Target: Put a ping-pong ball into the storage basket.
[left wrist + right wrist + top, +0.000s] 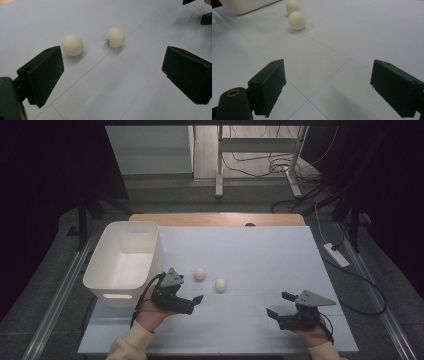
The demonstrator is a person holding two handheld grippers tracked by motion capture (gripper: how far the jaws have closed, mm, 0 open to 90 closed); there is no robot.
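Two white balls lie on the pale table. One ball [200, 273] [72, 45] [292, 6] is nearer the white bin [122, 260] [247, 5]. The other ball [220, 284] [115, 37] [297, 20] carries small dark print. My left gripper [189, 290] [112, 62] sits just short of them, open, jaws wide apart with nothing between. My right gripper [280, 304] [328, 72] rests low at the front right, open and pointing left toward the balls, well apart from them.
The bin stands at the table's left edge beside my left hand, and its visible inside holds nothing. The pale table top [260, 255] has thin seam lines. Beyond the far edge are a desk frame [257, 145] and floor cables [350, 265].
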